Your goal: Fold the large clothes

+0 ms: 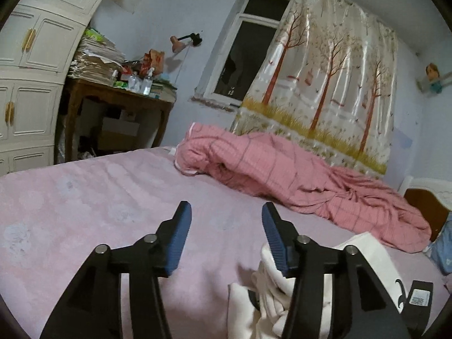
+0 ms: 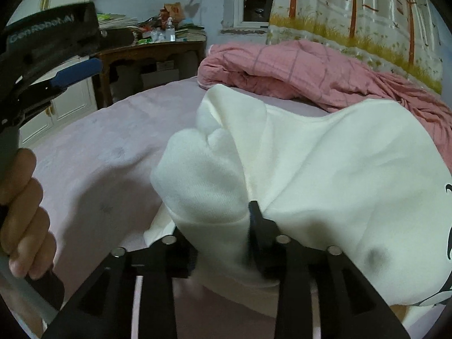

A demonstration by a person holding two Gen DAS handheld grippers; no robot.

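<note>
Here my left gripper [image 1: 226, 220] gapes open, empty; my right gripper [image 2: 223, 226] straddles the white garment [image 2: 325, 169], which hides its tips, so its grip is unclear.

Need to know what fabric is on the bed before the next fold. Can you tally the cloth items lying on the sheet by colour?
White: 1, the white garment, bunched near the right gripper
Pink: 1, the pink checked quilt, heaped by the curtain
Blue: 1, a blue item at the bed's edge, mostly cut off
Total: 3
</note>
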